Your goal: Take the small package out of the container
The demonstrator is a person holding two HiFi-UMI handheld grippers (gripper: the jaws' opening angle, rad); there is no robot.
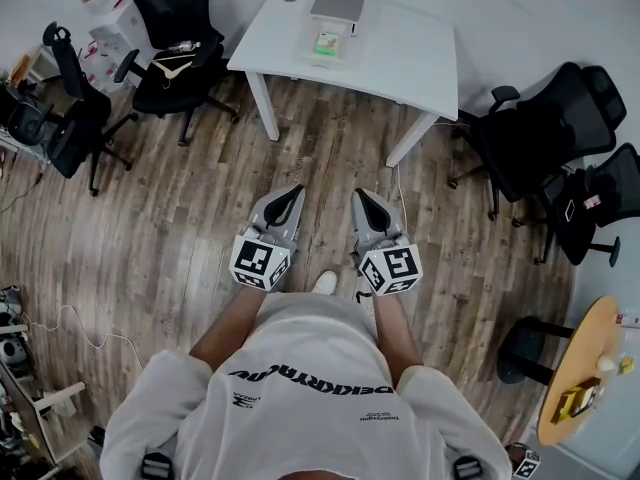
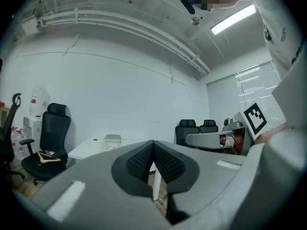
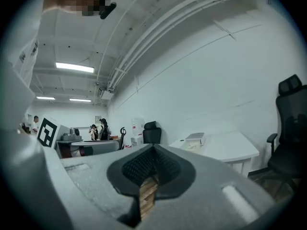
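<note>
Both the left gripper (image 1: 294, 192) and right gripper (image 1: 360, 194) hang empty with jaws pressed together, well apart from the container (image 1: 330, 40) on the table (image 1: 410, 63), so every step remains.

Grey left gripper (image 1: 296, 192) and right gripper (image 1: 359, 196) with black-and-white marker cubes (image 1: 262, 262), white table (image 1: 400, 63), brown plank floor (image 1: 180, 208), black chairs (image 1: 175, 38), white shirt (image 1: 300, 348) with black lettering, orange round table (image 1: 585, 358)

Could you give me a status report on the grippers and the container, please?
Left gripper shut, empty. Right gripper shut, empty. Container on white table ahead, not yet reached. Nothing in the way.
</note>
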